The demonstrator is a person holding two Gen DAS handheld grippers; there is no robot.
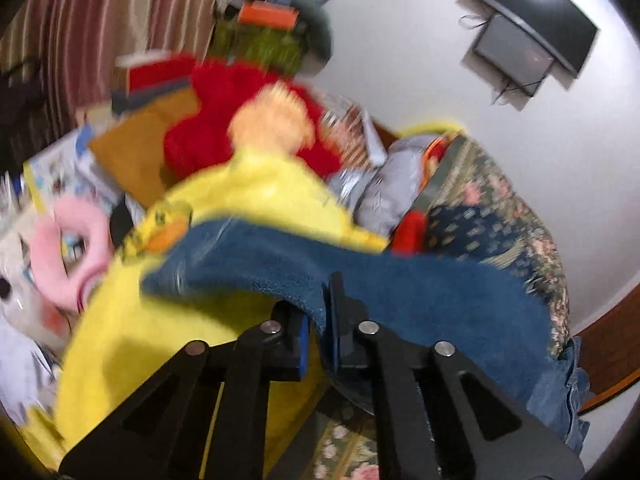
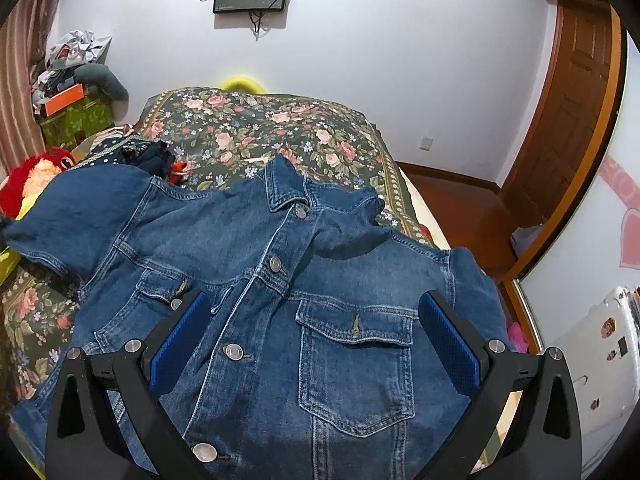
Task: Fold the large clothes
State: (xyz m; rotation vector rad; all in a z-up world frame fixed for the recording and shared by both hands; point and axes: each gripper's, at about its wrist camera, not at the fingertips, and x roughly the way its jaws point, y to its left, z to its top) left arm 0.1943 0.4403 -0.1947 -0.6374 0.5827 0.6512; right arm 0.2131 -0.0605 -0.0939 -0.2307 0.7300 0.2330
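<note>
Folding barely begun: denim jacket [image 2: 304, 300] lies front-up, buttoned and spread on the floral bedspread [image 2: 256, 128], no fold yet visible; left gripper [image 1: 318, 332] is clenched on a fold of its denim at the left sleeve side, while right gripper [image 2: 316, 340] hovers above the chest, fully released

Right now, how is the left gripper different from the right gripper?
The left gripper is pinched shut on the denim jacket; the right gripper is wide open, holding nothing. The left view is blurry, the right sharp. Both have black arms and blue pads.
</note>
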